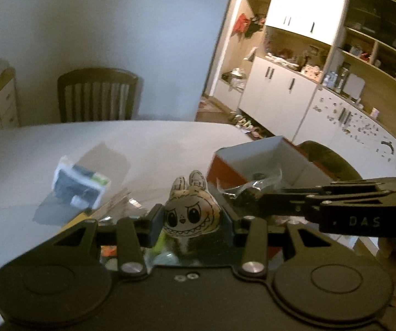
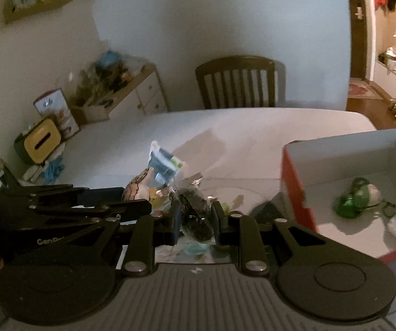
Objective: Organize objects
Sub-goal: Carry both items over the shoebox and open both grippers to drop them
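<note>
- Toy keychain (image 1: 191, 215), a plush creature face with rabbit ears and a toothy grin, sits clamped between the pads of the left gripper (image 1: 191, 220), lifted above the white table (image 1: 148, 143).
- Jaws of the left gripper stand partly closed, pressing on both sides of the toy; in the right wrist view the toy (image 2: 140, 187) shows side-on at the tip of that gripper (image 2: 131, 195).
- Right gripper (image 2: 196, 220) has narrow jaws closed on a dark item wrapped in crinkly clear plastic (image 2: 195, 215); what the item is cannot be told.
- From the left wrist view the right gripper (image 1: 255, 197) reaches in from the right edge, its tip just beside the toy, with the plastic-wrapped bundle (image 1: 242, 190) at its end.
- Red box (image 2: 344, 182) with a white inside lies open on the table to the right, near the table's right edge; a green object (image 2: 352, 198) lies inside it.
- Far half of the table is bare and open.
- Small white packet with dark and green print (image 1: 79, 184) lies left of the grippers, with other small items blurred below them.
- Dark wooden chair (image 2: 239, 82) stands at the table's far edge against a pale wall.
</note>
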